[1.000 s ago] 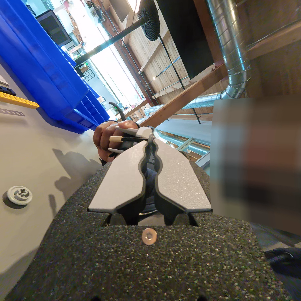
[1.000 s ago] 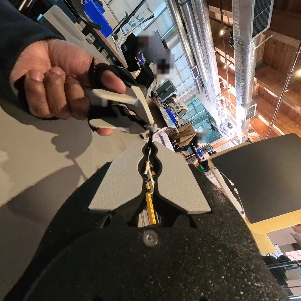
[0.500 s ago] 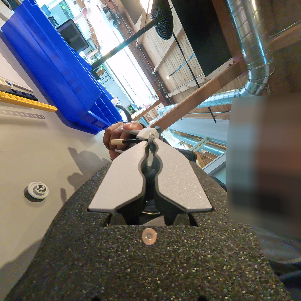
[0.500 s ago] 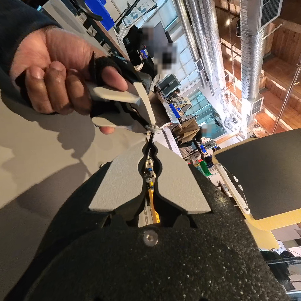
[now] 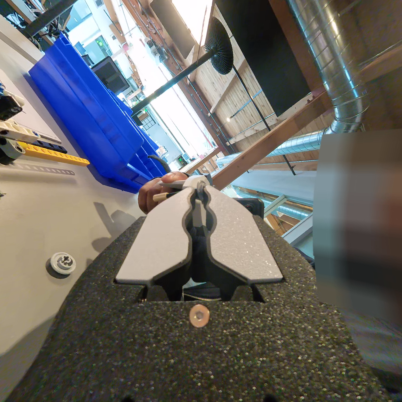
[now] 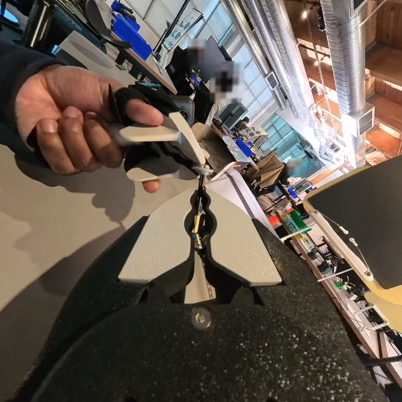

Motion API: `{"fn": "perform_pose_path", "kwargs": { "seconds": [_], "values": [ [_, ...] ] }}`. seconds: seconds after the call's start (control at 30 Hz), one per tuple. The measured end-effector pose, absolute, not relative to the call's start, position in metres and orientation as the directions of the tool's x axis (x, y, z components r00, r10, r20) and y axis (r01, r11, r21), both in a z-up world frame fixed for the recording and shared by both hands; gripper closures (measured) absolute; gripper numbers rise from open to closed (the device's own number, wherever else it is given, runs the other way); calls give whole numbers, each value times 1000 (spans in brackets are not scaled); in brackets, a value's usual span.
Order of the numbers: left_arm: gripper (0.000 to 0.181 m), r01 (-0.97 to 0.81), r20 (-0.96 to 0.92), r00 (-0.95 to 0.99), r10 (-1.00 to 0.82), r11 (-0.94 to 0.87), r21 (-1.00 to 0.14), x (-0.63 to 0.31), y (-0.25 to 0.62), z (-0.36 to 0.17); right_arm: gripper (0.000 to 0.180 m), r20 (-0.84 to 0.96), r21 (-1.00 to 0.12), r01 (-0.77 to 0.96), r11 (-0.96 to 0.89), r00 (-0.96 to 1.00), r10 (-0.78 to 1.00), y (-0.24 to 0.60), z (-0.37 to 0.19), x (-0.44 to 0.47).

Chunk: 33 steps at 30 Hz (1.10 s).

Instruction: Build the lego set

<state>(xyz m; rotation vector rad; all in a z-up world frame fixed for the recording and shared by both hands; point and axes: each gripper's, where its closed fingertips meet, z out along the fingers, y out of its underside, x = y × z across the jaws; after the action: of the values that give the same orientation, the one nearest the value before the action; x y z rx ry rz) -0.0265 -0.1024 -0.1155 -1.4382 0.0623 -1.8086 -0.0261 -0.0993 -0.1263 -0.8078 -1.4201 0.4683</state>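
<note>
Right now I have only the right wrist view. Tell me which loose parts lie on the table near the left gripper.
Observer: A round grey wheel piece lies alone on the table, low on the left of the left wrist view, apart from the left gripper.
Operator: Report what lies beyond that wheel piece.
Observer: A yellow beam lies flat on the table in front of the blue bins, and its other end meets a grey and black assembly at that view's left edge.
</note>
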Motion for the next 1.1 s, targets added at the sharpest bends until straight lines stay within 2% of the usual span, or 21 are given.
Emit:
{"fn": "perform_pose_path", "kwargs": {
  "seconds": [0.43, 0.57, 0.67, 0.87, 1.0, 1.1],
  "values": [
    [171, 591, 768, -19, -640, -627, -508, -32, -104, -110, 176, 654, -757, 107, 645, 111, 748, -105, -124, -26],
    [170, 619, 750, 7, -662, -586, -523, -42, -101, -108, 177, 587, -810, 43, 585, 72, 807, -108, -119, -23],
    [171, 609, 737, 56, -674, -562, -560, -47, -98, -110, 177, 476, -879, -31, 476, -44, 878, -118, -117, -21],
    [171, 424, 690, 115, -714, -594, -684, -34, -104, -120, 176, 234, -971, -115, 212, -241, 942, -125, -114, -16],
    [167, 247, 576, 189, -796, -529, -812, -19, -110, -128, 176, 107, -989, -127, 72, -292, 950, -119, -112, -17],
    [162, 152, 499, 199, -843, -476, -866, -14, -110, -130, 176, 47, -992, -127, 10, -292, 955, -112, -112, -20]
  ]
}}
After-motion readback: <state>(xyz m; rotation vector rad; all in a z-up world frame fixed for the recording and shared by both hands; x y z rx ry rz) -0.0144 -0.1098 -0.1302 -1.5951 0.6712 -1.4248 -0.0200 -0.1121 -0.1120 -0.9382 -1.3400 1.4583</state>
